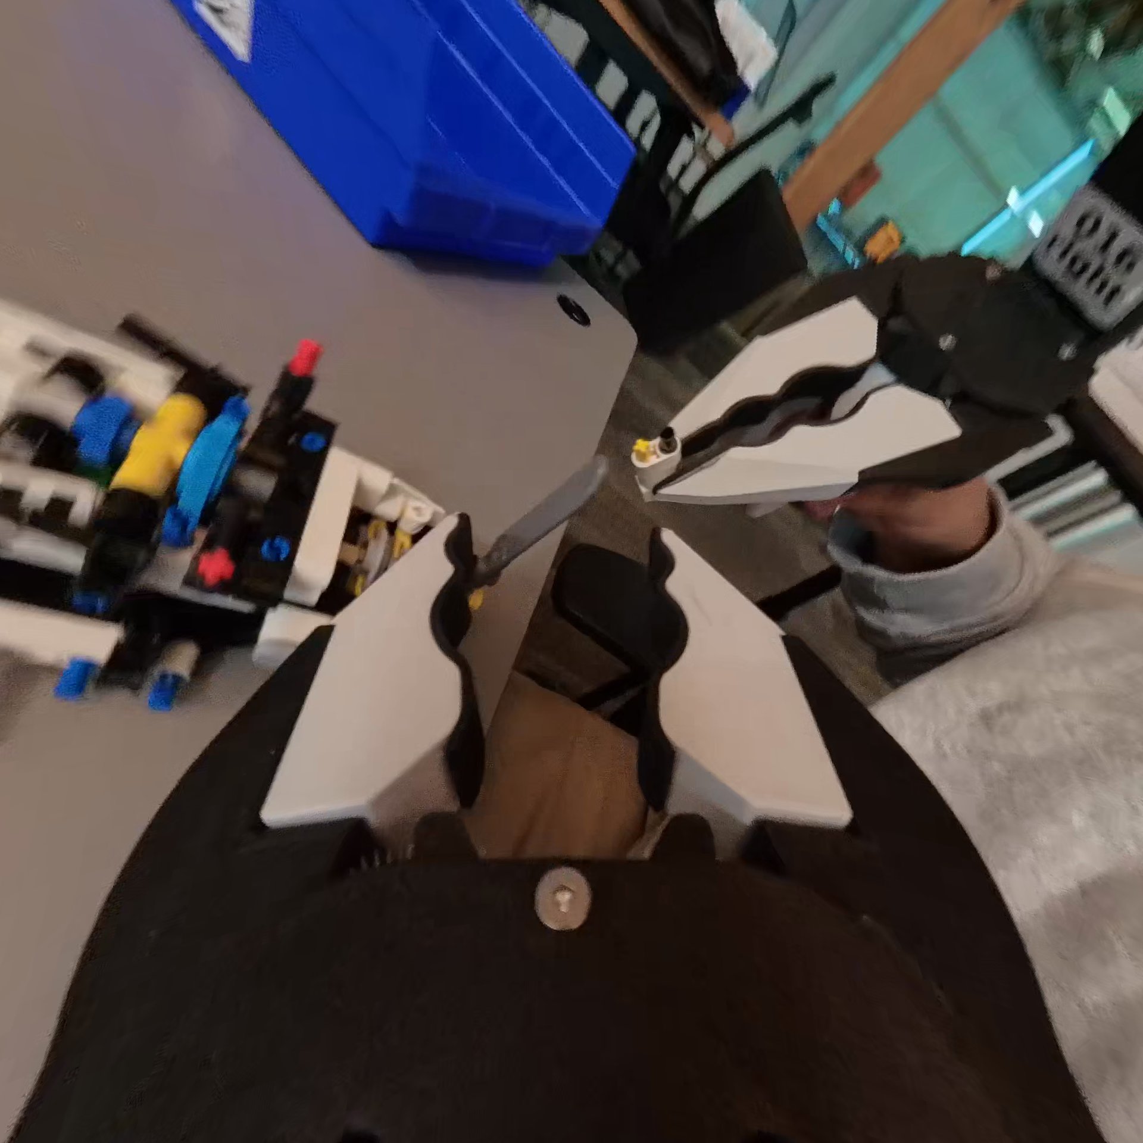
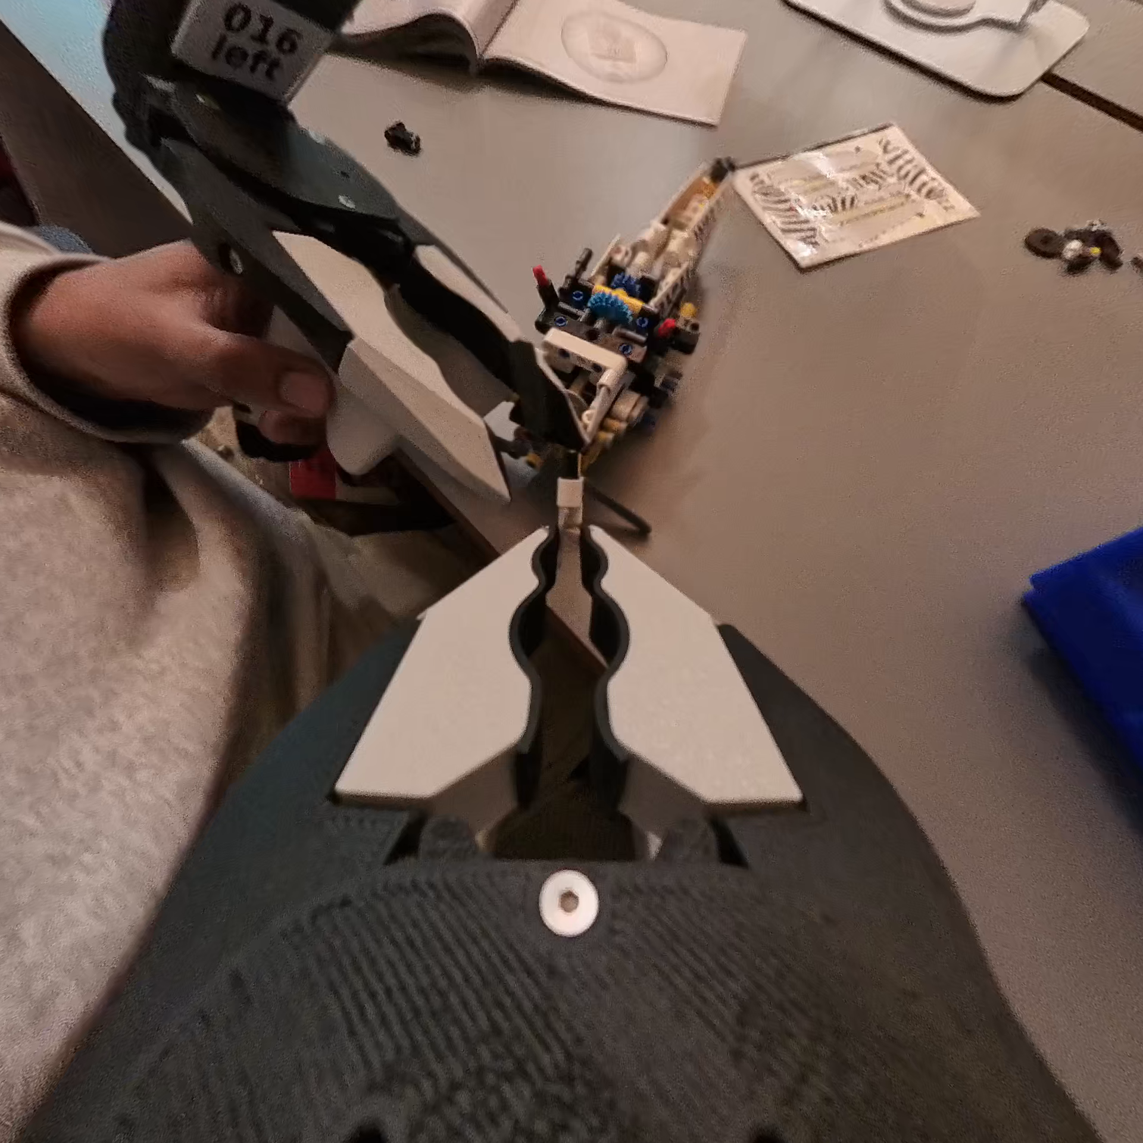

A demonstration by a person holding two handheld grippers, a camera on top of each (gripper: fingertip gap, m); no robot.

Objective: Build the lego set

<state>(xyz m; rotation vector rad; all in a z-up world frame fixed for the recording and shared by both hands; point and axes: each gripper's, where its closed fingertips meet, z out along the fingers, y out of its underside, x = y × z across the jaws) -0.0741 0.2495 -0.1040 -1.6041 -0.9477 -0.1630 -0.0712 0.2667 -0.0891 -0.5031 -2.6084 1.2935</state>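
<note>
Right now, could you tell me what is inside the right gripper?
The right gripper pinches a small white lego piece at its tips; its held end is hidden.

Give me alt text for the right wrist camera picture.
The right tongs pinch a small white piece near the half-built model on a grey table. The left tongs reach in from the left, with a booklet and sticker sheet behind.

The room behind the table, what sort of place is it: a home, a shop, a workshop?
Probably a shared office or lab workspace, though the background is blurred. A plain grey table carries a half-built Lego model, an open booklet and a blue parts bin; beyond stand dark chairs and glass partitions.
</note>
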